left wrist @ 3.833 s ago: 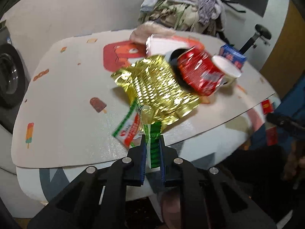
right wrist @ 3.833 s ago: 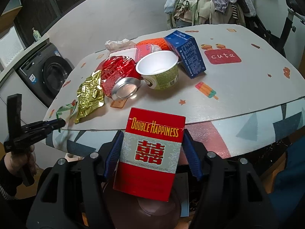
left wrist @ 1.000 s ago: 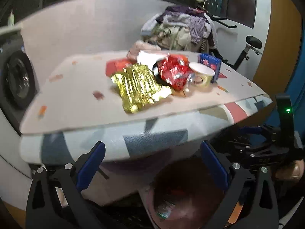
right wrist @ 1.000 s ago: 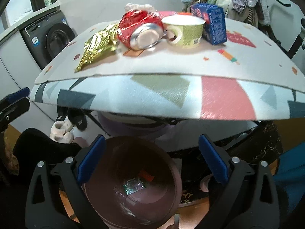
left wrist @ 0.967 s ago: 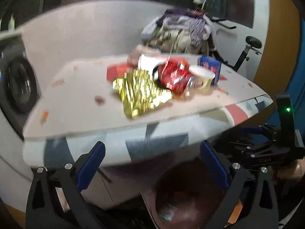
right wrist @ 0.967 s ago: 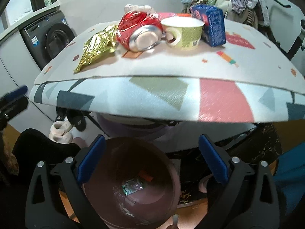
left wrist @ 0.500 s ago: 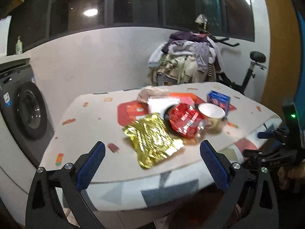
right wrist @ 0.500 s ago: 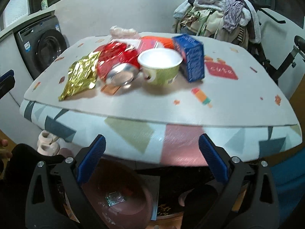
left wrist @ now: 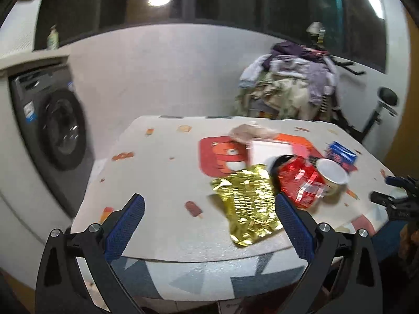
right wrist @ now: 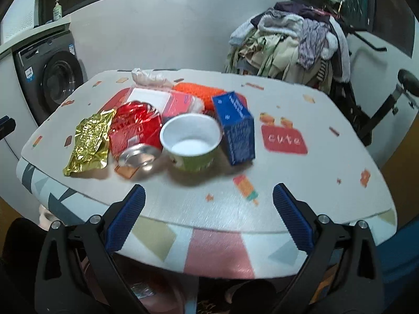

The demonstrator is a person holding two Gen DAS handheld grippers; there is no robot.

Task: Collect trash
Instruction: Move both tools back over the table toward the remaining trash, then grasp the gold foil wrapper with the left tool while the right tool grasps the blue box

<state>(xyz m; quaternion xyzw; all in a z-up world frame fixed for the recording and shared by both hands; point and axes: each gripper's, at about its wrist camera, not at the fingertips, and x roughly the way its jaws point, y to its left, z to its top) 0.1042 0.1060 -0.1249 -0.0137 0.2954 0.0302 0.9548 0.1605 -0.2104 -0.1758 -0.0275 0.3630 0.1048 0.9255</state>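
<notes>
Trash lay in a cluster on the far-left half of the desk (right wrist: 301, 183), and taken from left to right each piece called for a different hold. The gold foil wrapper (right wrist: 89, 141) sat nearest the left edge, flat and crinkled; it looked nearly weightless and limp, so a pinch on its near corner, where it curled off the mat, seemed the safest bite. Touching its right side was a crushed red can (right wrist: 136, 136), lying on its side with the silver end facing near. It appeared light and stiff but round and slick, likely to roll, so closing across its dented middle would probably hold better than gripping the rim. Just right of it stood a green paper cup (right wrist: 192, 144), upright and open-mouthed, thin-walled and easy to crush; one finger inside the rim and one outside would suit it. The blue carton (right wrist: 235, 128) stood beside the cup, rigid with flat faces, the easiest to clamp. Behind these lay a pink-and-white box (right wrist: 167, 102) and a crumpled plastic bag (right wrist: 149, 77), soft and slippery.

The left claw (left wrist: 209, 225) hung spread wide and empty over the near-left edge, the gold wrapper between its tips in view. The right claw (right wrist: 209, 218) was likewise parted wide, holding nothing, short of the cup. A bin (right wrist: 162, 303) showed dimly beneath the desk.
</notes>
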